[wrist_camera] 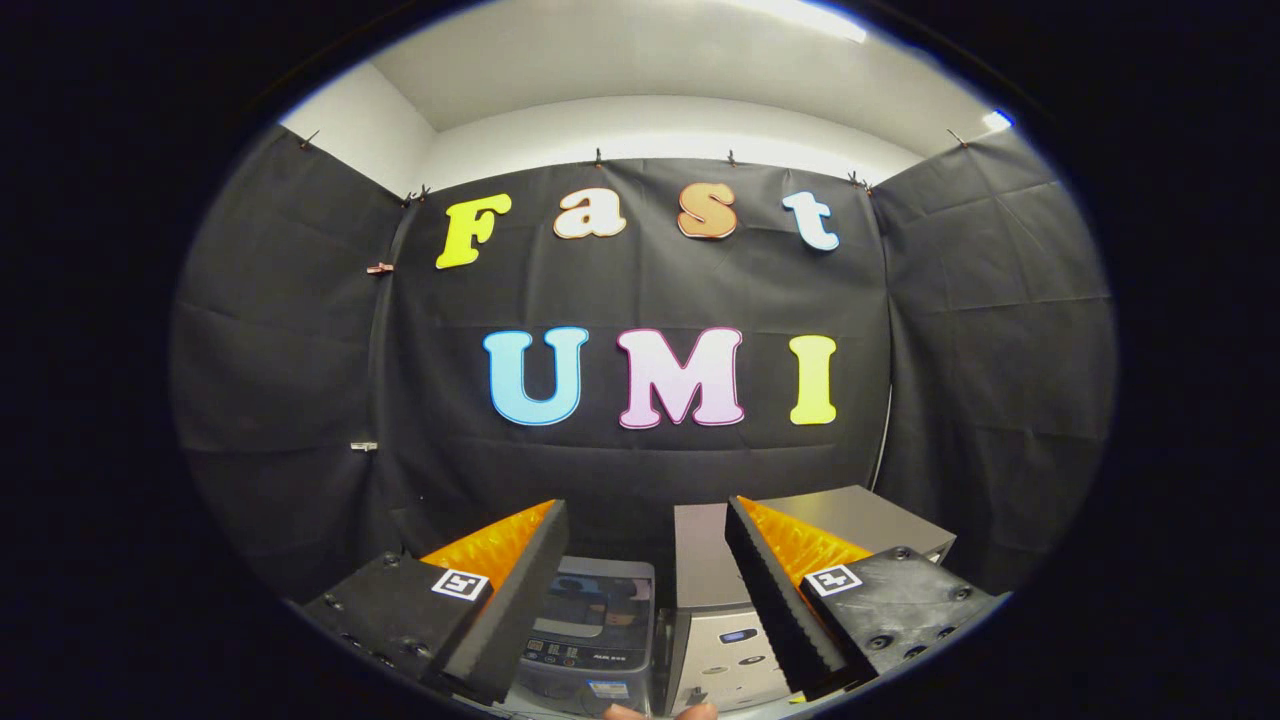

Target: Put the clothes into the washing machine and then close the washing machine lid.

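**Gripper wide, held high; washer low between the fingers**

We see the gripper (640,600) spread wide, nothing between its fingers; it looks level at the booth wall (640,470), so it sits well above the work.

Key relation: the washer (590,635) lies ahead of and below us, framed in the gap between the fingers, closer to the left finger; a grey box (715,620) stands just beside it on the right, partly behind the right finger; we can't tell whether the two touch. The washer's top faces up toward us, control strip nearest us, its axis running away from us toward the wall.

Containers: the washer's top shows a dark window with bluish shapes in it; we can't tell whether that is a shut see-through lid with cloth under it or an open tub; too small and partly hidden. We spot no loose clothes.

Judgement: this fits either clothes yet to be fetched or clothes already in the drum with the lid down; the picture doesn't settle it. Any work on the washer calls for a drop down and forward, centred slightly left.

A fingertip-like shape (660,712) peeks in just under the gap; likely the person's hand.
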A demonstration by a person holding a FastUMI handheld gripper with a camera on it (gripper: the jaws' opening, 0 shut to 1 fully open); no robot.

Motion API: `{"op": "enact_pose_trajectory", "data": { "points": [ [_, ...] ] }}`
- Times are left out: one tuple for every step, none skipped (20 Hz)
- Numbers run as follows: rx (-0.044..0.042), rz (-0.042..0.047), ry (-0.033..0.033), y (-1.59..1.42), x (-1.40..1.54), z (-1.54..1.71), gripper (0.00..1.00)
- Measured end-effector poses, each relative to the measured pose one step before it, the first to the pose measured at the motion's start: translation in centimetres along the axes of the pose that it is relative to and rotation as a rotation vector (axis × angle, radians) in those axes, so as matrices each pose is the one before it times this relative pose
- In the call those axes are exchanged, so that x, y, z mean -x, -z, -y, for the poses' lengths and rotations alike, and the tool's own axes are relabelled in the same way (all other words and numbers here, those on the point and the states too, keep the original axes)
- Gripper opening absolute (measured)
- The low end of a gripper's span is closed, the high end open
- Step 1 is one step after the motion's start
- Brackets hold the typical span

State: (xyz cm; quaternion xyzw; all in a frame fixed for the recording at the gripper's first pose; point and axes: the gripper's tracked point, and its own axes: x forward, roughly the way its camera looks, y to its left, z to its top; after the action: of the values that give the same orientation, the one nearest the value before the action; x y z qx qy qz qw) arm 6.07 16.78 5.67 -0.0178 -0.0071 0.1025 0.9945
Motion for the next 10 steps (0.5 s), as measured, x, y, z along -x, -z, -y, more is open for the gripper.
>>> {"op": "enact_pose_trajectory", "data": {
  "points": [
    [-0.00259, 0.00255, 0.00293, -0.134, -0.034, 0.029, 0.99],
    [-0.00232, 0.00093, 0.00294, -0.049, 0.014, 0.086, 0.99],
    [-0.00208, 0.00014, 0.00403, -0.016, -0.062, 0.098, 0.99],
    [-0.00165, -0.00011, 0.00241, 0.019, 0.001, 0.006, 0.99],
    [-0.00072, -0.00215, 0.00046, 0.081, 0.015, -0.04, 0.99],
    [-0.00082, -0.00135, 0.00165, 0.053, 0.013, 0.088, 0.99],
    [0.00063, -0.00011, -0.00063, -0.005, -0.017, -0.065, 0.99],
    [0.00222, 0.0002, 0.00178, -0.012, -0.045, -0.017, 0.99],
    [0.00033, 0.00266, 0.00008, -0.129, -0.093, -0.142, 0.99],
    [0.00073, 0.00013, -0.0019, -0.074, 0.05, -0.07, 0.99]
  ]
}}
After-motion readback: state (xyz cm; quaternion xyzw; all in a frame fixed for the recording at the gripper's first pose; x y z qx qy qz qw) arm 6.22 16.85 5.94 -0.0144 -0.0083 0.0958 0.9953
